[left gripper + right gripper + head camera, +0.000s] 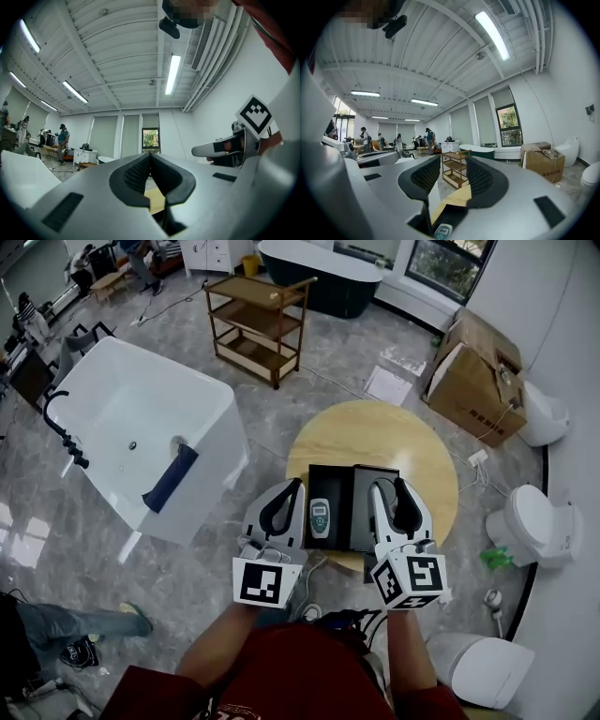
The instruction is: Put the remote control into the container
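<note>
Left gripper [150,158]: jaws pressed together, nothing in them.
Right gripper [449,174]: jaws parted, empty.
Remote [320,518]: between the two, just right of the left gripper's tip and below both. It lies flat on the left half of the black container [375,512]. Judged light, rigid, smooth plastic, best pinched across its long edges at mid-body.
Table [422,456]: round, wooden, beneath and beyond.

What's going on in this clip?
A person holds a hand-held gripper in each hand over a round wooden table. Neither grips anything: the left hand-held gripper has its jaws together, and the right hand-held gripper has its jaws apart. The remote control lies between them on the left part of the black container; whether it sits inside is unclear.
</note>
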`<action>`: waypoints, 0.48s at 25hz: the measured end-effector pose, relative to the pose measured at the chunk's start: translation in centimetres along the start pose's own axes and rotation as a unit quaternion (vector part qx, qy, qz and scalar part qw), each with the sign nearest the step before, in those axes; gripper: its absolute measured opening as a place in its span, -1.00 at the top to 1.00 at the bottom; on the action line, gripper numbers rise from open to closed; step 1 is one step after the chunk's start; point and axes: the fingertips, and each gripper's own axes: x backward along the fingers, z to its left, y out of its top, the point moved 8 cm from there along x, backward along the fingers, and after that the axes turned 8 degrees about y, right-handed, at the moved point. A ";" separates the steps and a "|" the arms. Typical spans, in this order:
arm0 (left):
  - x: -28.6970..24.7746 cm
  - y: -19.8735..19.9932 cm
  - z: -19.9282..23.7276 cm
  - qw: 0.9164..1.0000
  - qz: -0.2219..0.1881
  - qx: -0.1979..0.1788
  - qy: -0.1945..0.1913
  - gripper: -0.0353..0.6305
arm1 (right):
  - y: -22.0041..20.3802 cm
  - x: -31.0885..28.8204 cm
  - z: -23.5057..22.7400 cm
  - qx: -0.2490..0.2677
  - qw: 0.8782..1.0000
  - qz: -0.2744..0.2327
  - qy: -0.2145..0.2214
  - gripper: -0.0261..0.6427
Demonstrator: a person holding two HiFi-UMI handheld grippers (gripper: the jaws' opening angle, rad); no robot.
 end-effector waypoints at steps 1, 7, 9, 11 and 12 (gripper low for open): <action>-0.1 0.0 -0.3 1.000 -0.001 0.001 -0.003 0.85 | 0.4 0.5 0.0 0.003 1.000 -0.006 -0.001 0.41; 0.0 0.0 -1.6 1.000 -0.004 0.011 -0.013 0.85 | 2.0 3.0 0.6 0.032 0.999 -0.037 0.002 0.42; 0.1 0.1 -1.8 1.000 -0.003 0.012 -0.015 0.85 | 2.5 3.6 0.8 0.035 0.998 -0.045 0.003 0.42; 0.1 0.2 -2.1 1.000 -0.003 0.014 -0.016 0.85 | 2.8 4.0 1.0 0.039 0.998 -0.052 0.004 0.43; 0.2 0.1 -2.2 1.000 -0.002 0.015 -0.017 0.85 | 2.9 4.2 1.0 0.041 0.998 -0.054 0.004 0.47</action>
